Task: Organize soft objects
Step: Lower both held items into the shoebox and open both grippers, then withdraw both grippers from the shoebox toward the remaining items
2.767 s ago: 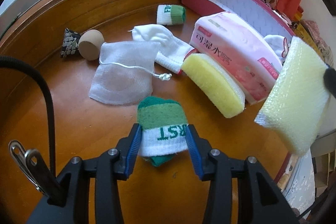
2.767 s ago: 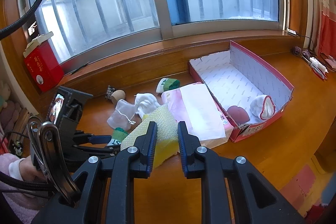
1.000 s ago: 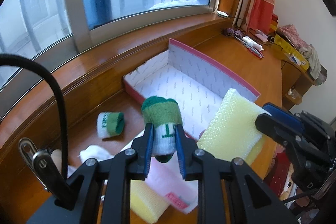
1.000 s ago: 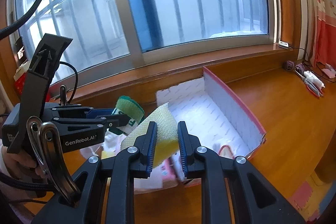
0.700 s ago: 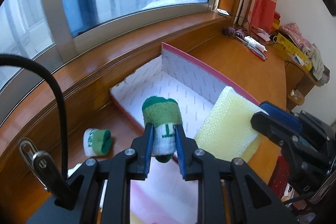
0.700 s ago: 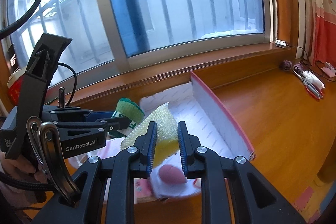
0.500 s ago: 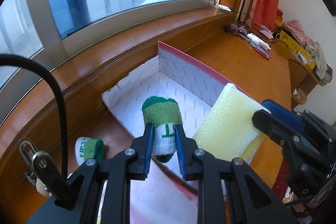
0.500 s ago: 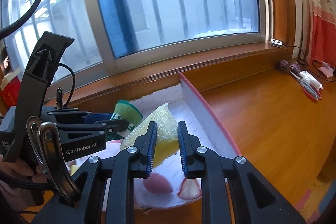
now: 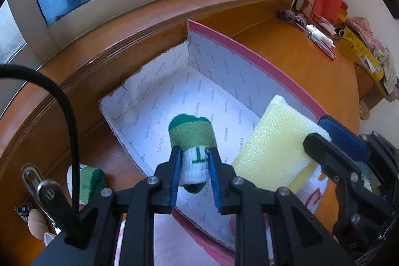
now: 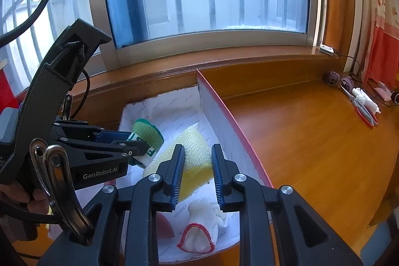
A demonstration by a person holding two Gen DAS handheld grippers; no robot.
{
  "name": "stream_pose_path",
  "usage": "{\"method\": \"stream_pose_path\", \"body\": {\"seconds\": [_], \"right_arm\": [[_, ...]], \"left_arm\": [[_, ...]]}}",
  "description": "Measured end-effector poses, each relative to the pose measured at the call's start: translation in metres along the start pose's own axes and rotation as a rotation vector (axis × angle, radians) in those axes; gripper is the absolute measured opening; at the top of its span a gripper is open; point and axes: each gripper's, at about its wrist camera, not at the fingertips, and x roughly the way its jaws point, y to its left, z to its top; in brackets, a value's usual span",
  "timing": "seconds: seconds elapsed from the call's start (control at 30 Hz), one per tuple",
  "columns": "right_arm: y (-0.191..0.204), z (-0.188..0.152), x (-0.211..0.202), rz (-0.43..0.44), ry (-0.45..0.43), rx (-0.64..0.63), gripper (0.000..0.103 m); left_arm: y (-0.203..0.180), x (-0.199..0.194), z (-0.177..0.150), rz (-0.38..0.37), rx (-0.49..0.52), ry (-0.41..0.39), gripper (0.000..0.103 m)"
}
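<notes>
Two grippers hang over the open box (image 9: 251, 61), each carrying a soft item. The left gripper (image 9: 194, 161) is clamped on a rolled green-and-white sock (image 9: 192, 133), held above the box's white floor; the right gripper (image 10: 197, 161) pinches a yellow sponge (image 10: 192, 153) just beside the box's tall red-edged wall. The releases would go best low over bare floor, clear of the white sock (image 10: 202, 221) already inside (near the front edge). The rolled sock's long axis runs along the fingers, green end pointing away towards the window; the sponge slants likewise.
</notes>
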Motion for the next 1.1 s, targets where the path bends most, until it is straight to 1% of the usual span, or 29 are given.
{"method": "stream_pose_path", "body": {"seconds": [0.1,0.33,0.7,0.77,0.9,1.1], "right_arm": [[-0.003,0.000,0.004,0.005,0.012,0.021,0.023],[-0.008,0.001,0.007,0.007,0.025,0.052,0.033],[-0.010,0.001,0.000,0.008,0.015,0.071,0.034],[-0.009,0.000,-0.001,0.007,0.013,0.070,0.035],[-0.007,0.000,-0.005,0.010,0.009,0.072,0.040],[0.000,-0.001,-0.012,0.018,-0.006,0.067,0.040]], "left_arm": [[-0.001,0.002,0.001,0.000,0.000,0.004,0.024],[-0.005,0.003,0.001,-0.004,0.005,0.009,0.030],[-0.004,-0.009,-0.003,0.002,-0.004,-0.003,0.031],[-0.003,-0.013,-0.005,0.002,-0.010,-0.008,0.031],[0.001,-0.021,-0.009,0.001,-0.028,-0.022,0.032],[0.009,-0.037,-0.017,0.015,-0.054,-0.038,0.032]]}}
